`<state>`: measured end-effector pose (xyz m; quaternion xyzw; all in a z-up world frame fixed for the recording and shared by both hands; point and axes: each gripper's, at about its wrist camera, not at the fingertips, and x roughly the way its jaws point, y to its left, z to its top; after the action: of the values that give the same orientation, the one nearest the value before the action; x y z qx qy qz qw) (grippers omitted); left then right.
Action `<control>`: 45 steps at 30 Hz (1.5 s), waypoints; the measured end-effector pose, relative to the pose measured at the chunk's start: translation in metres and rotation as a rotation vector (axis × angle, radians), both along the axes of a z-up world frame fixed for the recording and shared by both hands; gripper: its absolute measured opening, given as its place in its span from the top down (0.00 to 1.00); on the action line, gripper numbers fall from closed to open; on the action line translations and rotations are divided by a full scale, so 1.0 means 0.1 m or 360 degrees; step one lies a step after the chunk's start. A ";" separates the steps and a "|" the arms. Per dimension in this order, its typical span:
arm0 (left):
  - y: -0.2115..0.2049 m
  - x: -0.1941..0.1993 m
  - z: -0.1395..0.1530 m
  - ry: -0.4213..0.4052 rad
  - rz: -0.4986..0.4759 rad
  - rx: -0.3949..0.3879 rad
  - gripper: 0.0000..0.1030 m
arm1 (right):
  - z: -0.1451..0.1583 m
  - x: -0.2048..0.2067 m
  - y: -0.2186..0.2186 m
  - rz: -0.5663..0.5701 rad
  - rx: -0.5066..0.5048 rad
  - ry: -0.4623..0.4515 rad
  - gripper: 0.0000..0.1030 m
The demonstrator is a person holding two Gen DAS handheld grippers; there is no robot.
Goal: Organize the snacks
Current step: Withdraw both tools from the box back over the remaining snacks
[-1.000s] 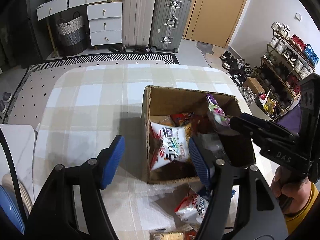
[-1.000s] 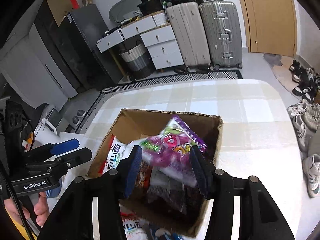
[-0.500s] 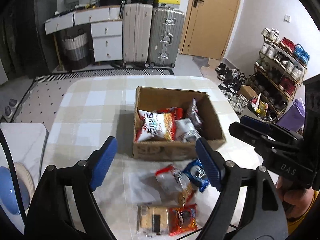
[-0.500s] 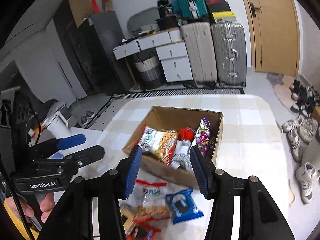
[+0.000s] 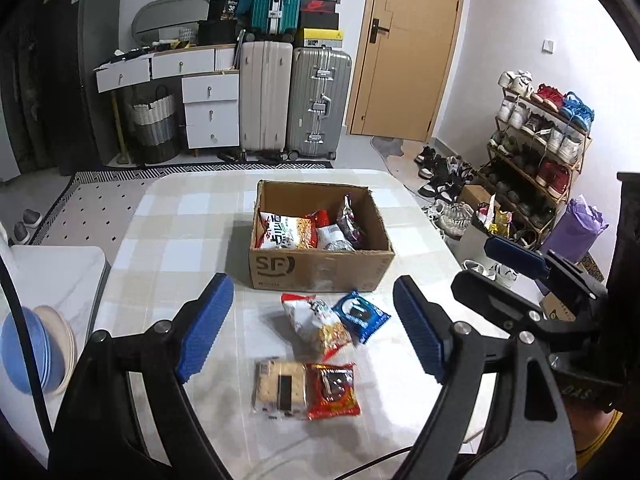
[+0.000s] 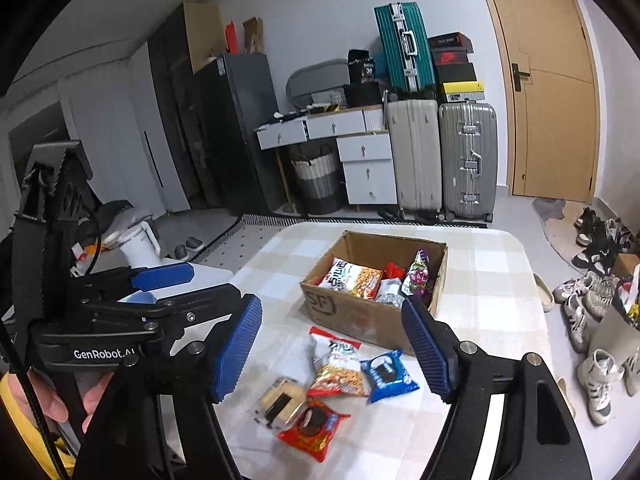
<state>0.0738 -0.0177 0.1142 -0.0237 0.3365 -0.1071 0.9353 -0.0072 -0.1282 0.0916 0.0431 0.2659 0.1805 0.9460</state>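
A cardboard box [image 5: 320, 272] [image 6: 344, 312] stands on the checked table and holds several snack bags, among them a purple one [image 6: 418, 276]. In front of it lie a white-and-red chip bag [image 5: 316, 322] [image 6: 338, 364], a blue cookie pack [image 5: 360, 316] [image 6: 388, 374], a cracker pack [image 5: 280, 386] [image 6: 280, 400] and a red cookie pack [image 5: 332, 390] [image 6: 314, 426]. My left gripper [image 5: 310, 328] is open and empty, held above and short of the loose snacks. My right gripper [image 6: 332, 344] is open and empty, high over them.
Stacked bowls [image 5: 28, 350] sit on a white side surface at the left. Suitcases [image 5: 296, 96], drawers and a door stand behind the table. A shoe rack [image 5: 536, 140] and loose shoes are on the floor to the right.
Both grippers have pulled back and up from the box. The right one let go of the purple bag, which now lies in the box. The loose snacks have come into view.
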 end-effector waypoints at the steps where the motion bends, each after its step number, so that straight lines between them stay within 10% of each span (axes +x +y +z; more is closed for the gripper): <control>1: 0.01 -0.09 0.02 -0.0006 -0.0001 -0.0005 0.21 | -0.01 -0.09 -0.01 -0.0006 0.0018 -0.0006 0.24; 16: 0.17 -0.97 -0.39 -0.0102 0.0065 -0.0035 0.16 | -0.42 -0.56 -0.28 -0.0084 0.0276 0.0013 0.13; 45: 0.71 0.38 -1.60 0.0187 0.0246 -0.0137 0.01 | -1.56 0.20 -0.18 -0.0016 0.0250 0.0349 0.07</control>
<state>0.1121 0.0537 -0.0459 -0.0961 0.3830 -0.0474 0.9175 0.0128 -0.1458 -0.0646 0.1377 0.3524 0.1901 0.9059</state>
